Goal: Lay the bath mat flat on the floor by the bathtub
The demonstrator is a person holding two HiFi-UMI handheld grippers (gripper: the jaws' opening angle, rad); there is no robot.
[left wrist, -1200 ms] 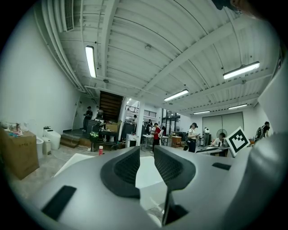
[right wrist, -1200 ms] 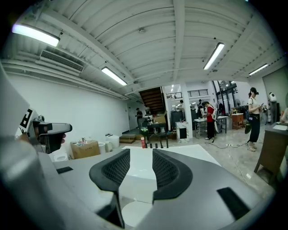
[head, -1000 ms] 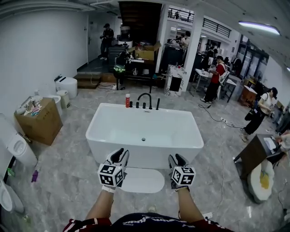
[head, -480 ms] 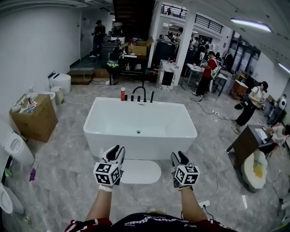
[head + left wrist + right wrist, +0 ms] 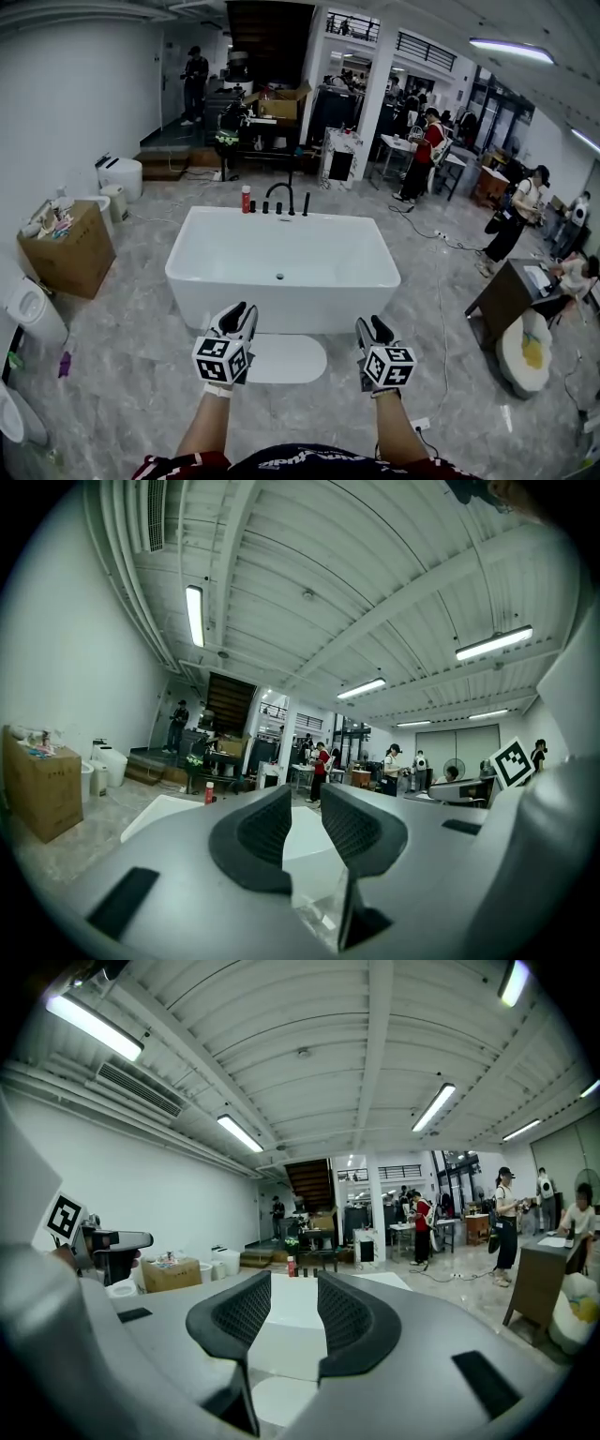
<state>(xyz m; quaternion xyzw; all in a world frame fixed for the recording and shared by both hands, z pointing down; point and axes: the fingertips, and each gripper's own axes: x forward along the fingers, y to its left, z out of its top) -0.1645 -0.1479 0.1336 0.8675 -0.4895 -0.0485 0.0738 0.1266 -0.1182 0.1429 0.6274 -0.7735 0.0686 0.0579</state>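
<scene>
The white bath mat [image 5: 281, 358] is seen spread flat on the floor at lower centre, against the bathtub [image 5: 281, 281]. The left claw [image 5: 238, 315] and right claw [image 5: 372, 328] are held open, empty, flanking it.

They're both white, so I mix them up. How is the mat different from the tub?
The tub stands tall with walls and is hollow inside; the mat lies flat on the floor. The tub is much bigger than the mat. The tub has straight sides and corners; the mat has rounded ends. Both are white, and the mat lies right by the tub's front.
</scene>
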